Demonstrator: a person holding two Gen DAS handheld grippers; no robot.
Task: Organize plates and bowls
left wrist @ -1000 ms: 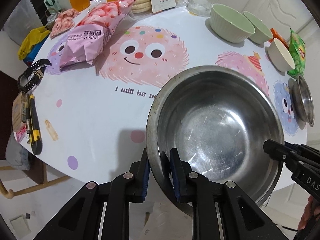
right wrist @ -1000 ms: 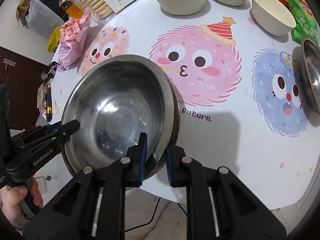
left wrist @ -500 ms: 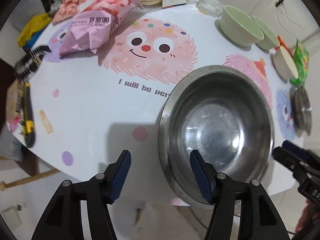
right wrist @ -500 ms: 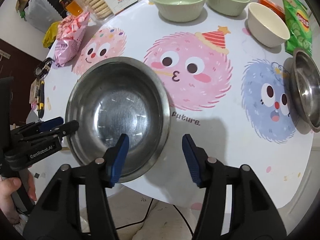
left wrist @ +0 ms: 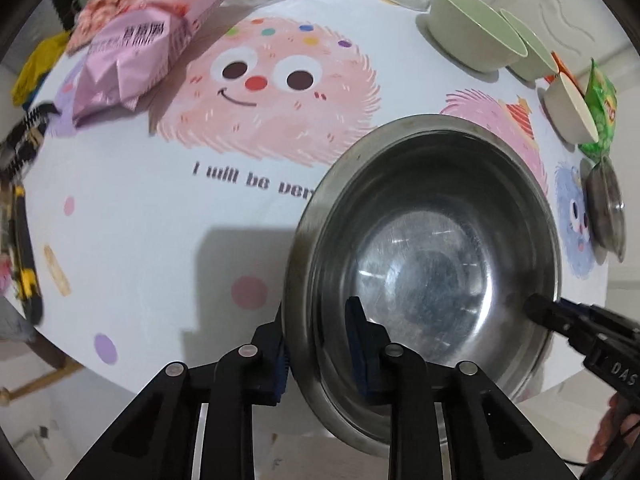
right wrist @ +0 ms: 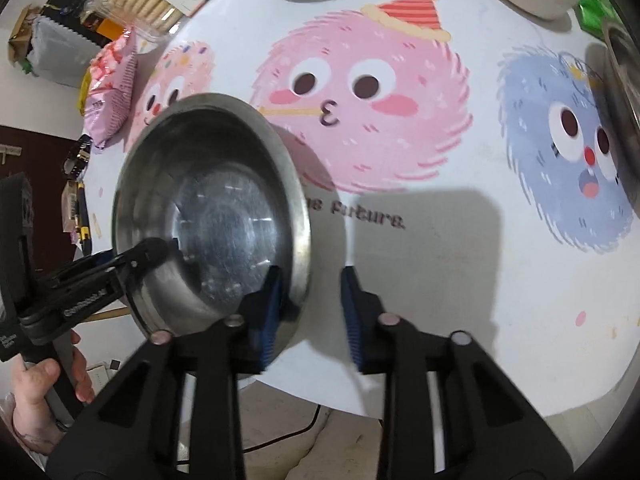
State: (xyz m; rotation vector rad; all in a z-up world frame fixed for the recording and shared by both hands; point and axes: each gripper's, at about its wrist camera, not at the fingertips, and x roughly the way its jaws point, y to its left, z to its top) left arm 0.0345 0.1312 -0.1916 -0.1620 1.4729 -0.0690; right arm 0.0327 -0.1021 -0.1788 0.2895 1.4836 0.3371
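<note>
A large steel bowl [left wrist: 432, 264] sits at the near edge of the round table; it also shows in the right wrist view [right wrist: 212, 208]. My left gripper [left wrist: 318, 344] straddles the bowl's near rim, one finger outside and one inside, with a gap still around the rim. My right gripper [right wrist: 310, 312] straddles the opposite rim, jaws open around it. Two green bowls [left wrist: 476, 36] and a cream bowl [left wrist: 568, 108] stand at the far right. A smaller steel bowl [left wrist: 604, 208] sits at the right edge.
A pink snack bag [left wrist: 140, 40], a biscuit box and drink bottles crowd the far left. A green chip bag [left wrist: 600, 108] lies by the cream bowl. A utility knife [left wrist: 24, 256] and a watch lie at the left edge. The tablecloth [left wrist: 160, 200] has cartoon faces.
Both grippers held the large bowl's rim, then opened and drew back. Now both have moved in again to straddle the rim, with narrower jaws.
</note>
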